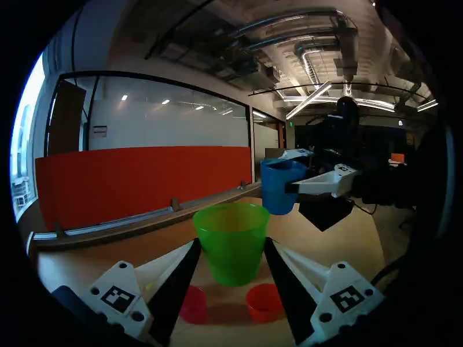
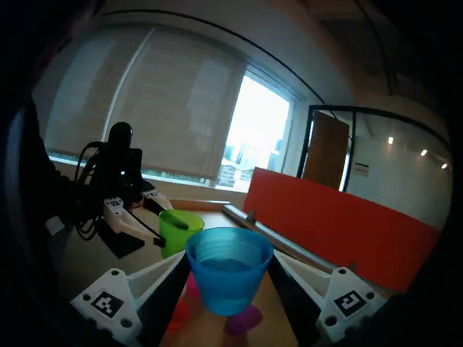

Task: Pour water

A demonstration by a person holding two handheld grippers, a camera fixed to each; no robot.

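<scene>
the left gripper [image 1: 232,246] clamps a green plastic cup [image 1: 232,228] upright between both fingers, held above the table, likely as the receiver. the right gripper [image 2: 230,260] grasps a blue cup [image 2: 229,286] partly filled with water [image 2: 227,264], level and near the green one, seemingly ready to tip. below, a light wooden table [image 1: 359,243] carries a small orange cup [image 1: 264,302] and a pink cup [image 1: 194,305]. an orange-red partition [image 1: 144,179], a glass wall [image 1: 168,121] and a bright window [image 2: 254,139] lie beyond.
</scene>
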